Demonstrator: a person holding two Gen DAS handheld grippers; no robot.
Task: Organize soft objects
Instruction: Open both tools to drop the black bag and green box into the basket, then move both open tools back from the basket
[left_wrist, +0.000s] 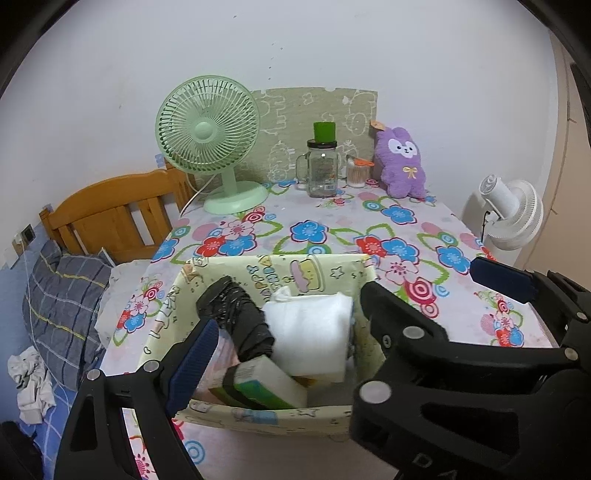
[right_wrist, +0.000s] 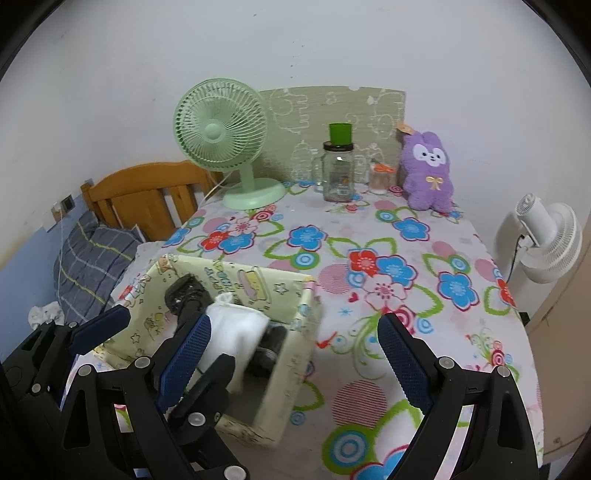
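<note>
Fans (left_wrist: 208, 129): two; plush toy (left_wrist: 402, 162): one.

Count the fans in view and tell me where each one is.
2. The green desk fan stands at the table's far left corner by the wall. The white fan sits off the table's right edge. Others may be out of view.

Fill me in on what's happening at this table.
A person holds two grippers over a flowered table, sorting soft things. The left gripper and right gripper are both open and empty. The fabric box already holds a white cloth, a black bundle and a green-and-white packet. The purple plush toy stands by the wall.
</note>
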